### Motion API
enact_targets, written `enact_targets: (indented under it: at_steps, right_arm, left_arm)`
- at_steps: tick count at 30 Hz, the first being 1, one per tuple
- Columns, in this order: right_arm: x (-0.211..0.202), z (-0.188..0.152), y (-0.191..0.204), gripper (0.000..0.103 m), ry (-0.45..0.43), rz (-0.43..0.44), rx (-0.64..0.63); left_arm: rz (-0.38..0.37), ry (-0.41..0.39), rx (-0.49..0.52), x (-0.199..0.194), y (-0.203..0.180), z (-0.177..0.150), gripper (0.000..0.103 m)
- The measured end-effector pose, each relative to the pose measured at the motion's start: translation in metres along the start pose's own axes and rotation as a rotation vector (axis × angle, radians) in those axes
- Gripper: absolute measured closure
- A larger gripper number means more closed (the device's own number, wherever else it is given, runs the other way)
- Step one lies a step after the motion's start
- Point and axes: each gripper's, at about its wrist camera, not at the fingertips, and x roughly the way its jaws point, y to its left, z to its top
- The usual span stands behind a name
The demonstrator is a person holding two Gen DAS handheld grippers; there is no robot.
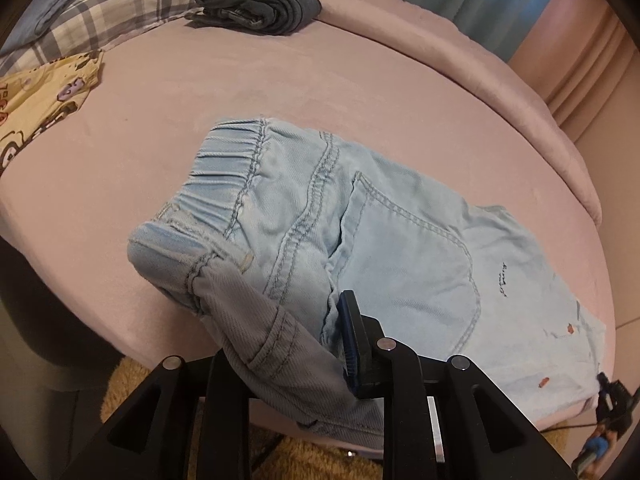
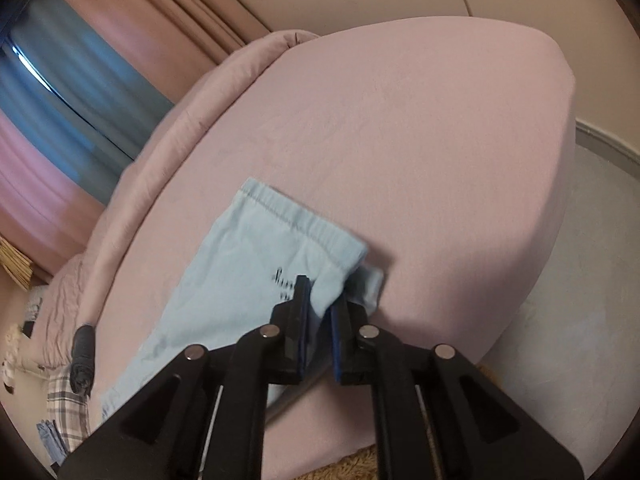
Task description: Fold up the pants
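Pants (image 1: 380,240), pale blue denim, lie on a pink bed (image 1: 280,80). Left gripper (image 1: 304,344) has its fingers closed on waist-end fabric at the near edge; right gripper (image 2: 318,316) pinches the leg hem.

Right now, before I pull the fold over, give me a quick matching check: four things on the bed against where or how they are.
Things:
1. light blue pants
2. dark folded garment
3. yellow printed cloth
4. plaid pillow

States:
A. far side of the bed, beside the pillow
B. left edge, partly out of view
C. clamped by both grippers
D. far left, under a blue folded item

Pairs: 1-C, 2-A, 3-B, 4-D
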Motion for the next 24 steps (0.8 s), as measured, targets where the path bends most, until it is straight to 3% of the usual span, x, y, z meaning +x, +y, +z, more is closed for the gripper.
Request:
enact_targets:
  at_steps: [1, 3, 4, 5, 9, 12, 15, 17, 18, 21, 24]
  right_arm:
    - [-0.007, 0.004, 0.009, 0.090, -0.018, -0.026, -0.008]
    - [-0.019, 0.010, 0.023, 0.073, -0.055, -0.076, -0.041]
    - [-0.027, 0.010, 0.036, 0.059, -0.078, -0.111, -0.073]
    - [-0.031, 0.008, 0.049, 0.056, -0.094, -0.119, -0.104]
    - [-0.037, -0.005, 0.109, 0.056, -0.072, -0.035, -0.306]
    - [-0.019, -0.029, 0.167, 0.056, 0.042, 0.110, -0.430]
    - [0.010, -0.066, 0.232, 0.056, 0.223, 0.272, -0.526]
    - [0.024, -0.097, 0.276, 0.056, 0.317, 0.360, -0.609]
    - [0.034, -0.113, 0.301, 0.056, 0.360, 0.391, -0.653]
    - [0.059, -0.154, 0.350, 0.056, 0.464, 0.424, -0.728]
    - [0.073, -0.190, 0.376, 0.056, 0.536, 0.451, -0.789]
  left_arm:
    - [0.004, 0.004, 0.001, -0.003, -0.001, 0.000, 0.077]
    - [0.025, 0.005, 0.007, -0.011, -0.002, -0.001, 0.066]
    - [0.052, 0.006, 0.016, -0.016, -0.001, 0.000, 0.062]
    - [0.069, 0.003, 0.023, -0.020, -0.001, 0.000, 0.056]
    - [0.144, -0.066, -0.013, -0.044, 0.013, 0.005, 0.054]
    - [0.149, -0.134, -0.052, -0.054, 0.021, 0.009, 0.054]
    - [0.073, -0.147, -0.044, -0.049, 0.017, 0.011, 0.054]
    - [0.010, -0.155, -0.015, -0.044, 0.009, 0.012, 0.064]
    - [-0.023, -0.153, 0.001, -0.040, 0.003, 0.013, 0.074]
    - [-0.067, -0.129, 0.056, -0.024, -0.012, 0.018, 0.080]
    - [-0.024, -0.068, 0.083, 0.002, -0.018, 0.019, 0.082]
